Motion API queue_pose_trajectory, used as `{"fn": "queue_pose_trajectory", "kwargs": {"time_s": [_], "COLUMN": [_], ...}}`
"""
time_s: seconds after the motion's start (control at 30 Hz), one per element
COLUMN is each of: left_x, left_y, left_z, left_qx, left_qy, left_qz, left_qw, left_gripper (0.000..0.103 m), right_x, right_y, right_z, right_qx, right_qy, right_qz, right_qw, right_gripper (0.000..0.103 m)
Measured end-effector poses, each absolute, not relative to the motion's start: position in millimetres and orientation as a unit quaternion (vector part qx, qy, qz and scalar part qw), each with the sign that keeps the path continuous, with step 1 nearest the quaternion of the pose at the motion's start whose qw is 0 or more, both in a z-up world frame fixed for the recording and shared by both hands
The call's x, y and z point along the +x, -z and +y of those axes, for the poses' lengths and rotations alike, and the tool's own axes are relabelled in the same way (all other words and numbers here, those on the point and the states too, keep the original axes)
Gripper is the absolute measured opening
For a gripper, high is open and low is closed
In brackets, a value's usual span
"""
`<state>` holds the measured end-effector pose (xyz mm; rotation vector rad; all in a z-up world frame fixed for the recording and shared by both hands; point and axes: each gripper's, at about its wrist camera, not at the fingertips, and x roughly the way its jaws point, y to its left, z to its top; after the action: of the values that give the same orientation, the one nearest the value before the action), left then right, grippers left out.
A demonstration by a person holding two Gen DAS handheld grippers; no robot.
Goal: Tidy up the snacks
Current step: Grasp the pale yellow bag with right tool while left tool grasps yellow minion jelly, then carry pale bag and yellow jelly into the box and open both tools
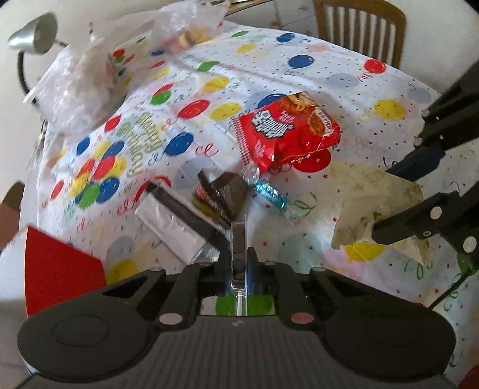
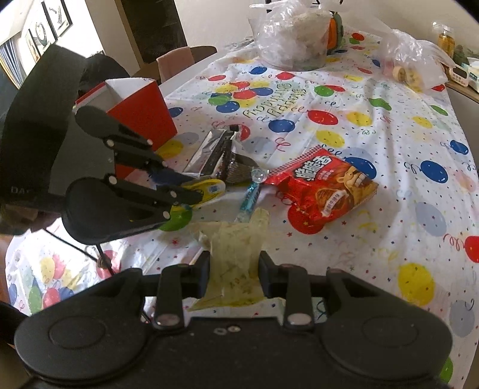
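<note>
**Snacks strewn on the birthday cloth, both grippers closed on packets**

The counter [image 2: 389, 245] wears a white cloth printed with balloons in red, blue, yellow and green, with confetti dots and "Happy Birthday" lettering; the cloth lies rumpled and creased. My left gripper [image 2: 199, 191] has its jaws together on a small yellow packet [image 2: 209, 187], seen from the right wrist; from its own camera the packet is not clear. My right gripper [image 2: 233, 263] is clamped on a pale yellowish wrapper [image 2: 236, 239], which hangs crumpled between the fingers.

Loose on the cloth: a red snack bag [image 2: 326, 188] near the middle; a blue-wrapped candy [image 2: 250, 197] just beside its corner; a silver and dark packet [image 2: 215, 149] lying flat, with a dark ridged wrapper [image 2: 239, 169] touching it. A red paper box [image 2: 140, 110], open-topped, stands at the counter's edge near my left gripper.

Far side of the counter: a clear plastic bag [image 2: 293, 36] bulging with pale contents; a second clear bag [image 2: 413, 62] holding round biscuits.

The room: a wooden slat-back chair [image 1: 359, 27] at the far edge; a silver desk lamp [image 1: 33, 36] beside the counter; a pink upholstered chair [image 2: 176, 59]; framed pictures [image 2: 45, 27] on a wall; light walls, bright daylight.
</note>
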<state>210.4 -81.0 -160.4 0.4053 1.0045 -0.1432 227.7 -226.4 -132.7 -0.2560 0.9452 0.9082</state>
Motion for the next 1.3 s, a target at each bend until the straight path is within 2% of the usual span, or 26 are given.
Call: {"fn": "queue_pose_trajectory", "kwargs": {"time_s": [0.4,0.83,1.3], "left_x": [167,118,69], "left_y": [123,67,30], "left_z": [-51,6,92], "left_qx": [0.079,-0.008,-0.032], "left_qy": [0.007,-0.038,-0.088], "left_qz": [0.468,0.436,0.396], "left_qw": [0.880,0.899,0.913], "left_gripper": [0.010,0.010,0.010], "right_x": [199,163,124], "right_y": [109,57,19], "right_z": [-219,-173,-78], "right_qx": [-0.115,-0.117,-0.130], "right_qy": [-0.419,-0.413,-0.435], "right_qz": [0.425,0.396,0.360], "right_qw": [0.794,0.812,0.815], "right_gripper": [0.031,0.031,0.031]}}
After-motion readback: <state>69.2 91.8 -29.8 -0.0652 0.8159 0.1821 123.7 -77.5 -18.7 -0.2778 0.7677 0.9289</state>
